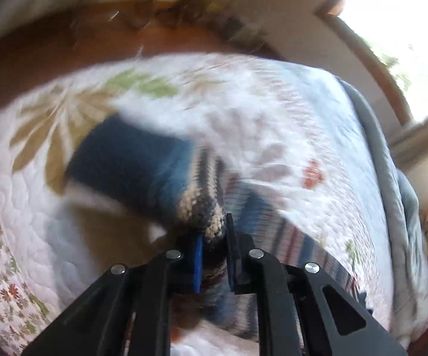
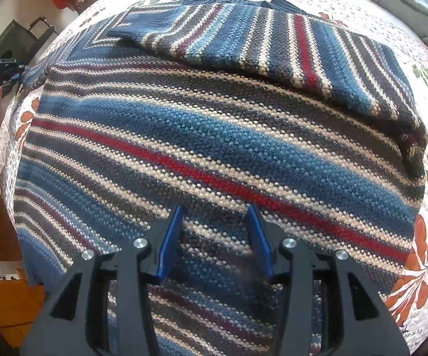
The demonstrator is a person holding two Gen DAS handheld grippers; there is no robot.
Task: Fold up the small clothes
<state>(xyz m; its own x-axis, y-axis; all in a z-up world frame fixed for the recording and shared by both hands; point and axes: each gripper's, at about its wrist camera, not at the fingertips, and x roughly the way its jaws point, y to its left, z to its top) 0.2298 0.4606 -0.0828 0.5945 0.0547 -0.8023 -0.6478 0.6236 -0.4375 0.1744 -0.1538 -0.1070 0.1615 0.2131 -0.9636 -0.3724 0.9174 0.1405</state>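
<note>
Bedroom setting: quilted floral bedspread [image 2: 421, 255] over a bed, wooden floor and a bright window [image 1: 392, 14] beyond; left wrist view is motion-blurred.
Item: striped knit sweater [image 2: 214, 136] — blue, grey, cream and red bands, lying flat on the bedspread, one sleeve [image 2: 258, 35] already crossed over the chest near the collar.
Left gripper [image 1: 214, 237]: jaws closed on a bunched knit part of the sweater, its dark blue ribbed cuff [image 1: 131, 157] trailing ahead of the jaws; which sleeve or edge this is cannot be told through the blur.
Right gripper [image 2: 214, 222]: jaws part-open, poised over the sweater's body and pointing steeply down; no fabric pinched between them, though whether the tips rest on the knit cannot be told.
Step in hand (judged): carrying the gripped part across the body to make the next fold.
Handling advice: keep the pinch firm on the thick knit, lift only enough to clear the layer below, and lay the part square to the stripes.
Support advice: right jaws could press the body down — this would stop the whole garment sliding.
Risk: heavy, loose knit may drag and rumple the sleeve already folded.
</note>
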